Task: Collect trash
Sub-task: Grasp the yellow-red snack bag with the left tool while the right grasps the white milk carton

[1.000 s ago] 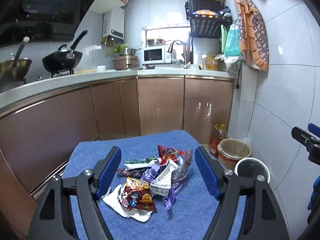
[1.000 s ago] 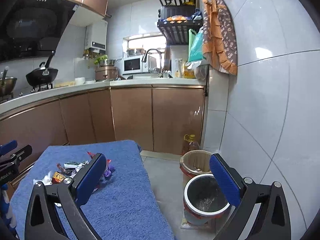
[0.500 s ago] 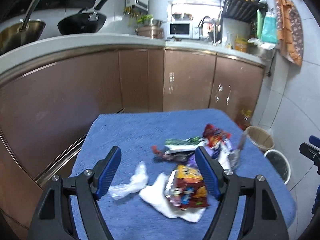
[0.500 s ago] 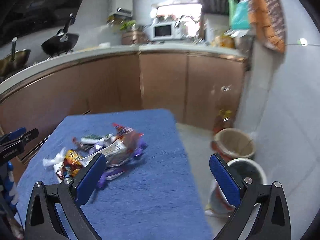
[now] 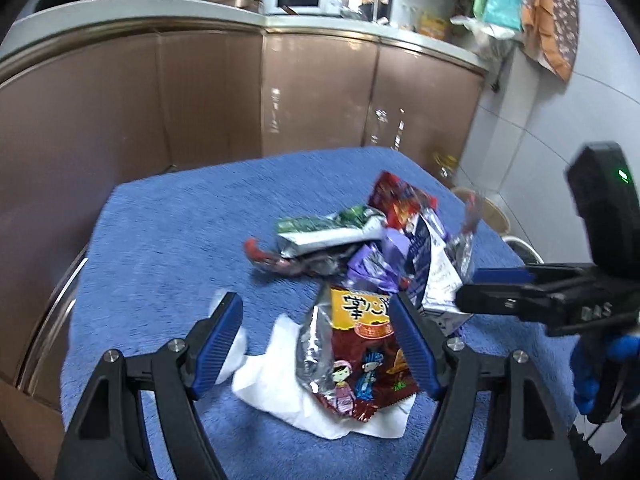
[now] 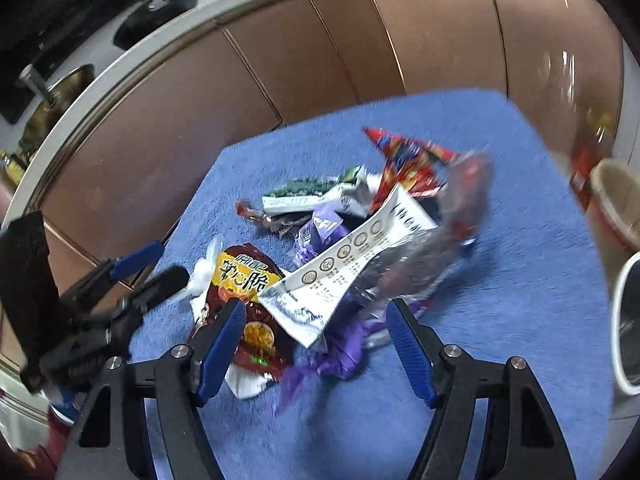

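1. Left tongs (image 5: 316, 350) are spread wide over the near edge of the trash pile (image 5: 360, 280), tilted down at it. Nothing is pinched.
2. Between their blue pads (image 5: 218, 344) lie a white crumpled tissue (image 5: 280, 392) and a dark red snack bag (image 5: 360, 364) with cartoon figures. The right-side pad overlaps the bag's edge in the left wrist view; whether it touches is unclear.
3. Right tongs (image 6: 314, 344) have just been closing but stand partly open, gripping nothing.
4. Under their gap sit a white printed wrapper (image 6: 352, 264) and crumpled purple plastic (image 6: 340, 356). Whether the pads touch either cannot be told.
5. The whole pile rests mid-tabletop on a blue towel (image 6: 520, 240). It also holds a green-and-white packet (image 6: 312, 196), a red foil bag (image 6: 408, 160) and a clear plastic bag (image 6: 452, 240), all overlapping.
6. Each view catches the other tool at the pile's side: right tongs enter from the right in the left wrist view, left tongs from the left in the right wrist view.
7. Off the tabletop's right edge, blurred, stand a tan bin (image 6: 616, 204) and a white-rimmed bin (image 6: 624, 320).
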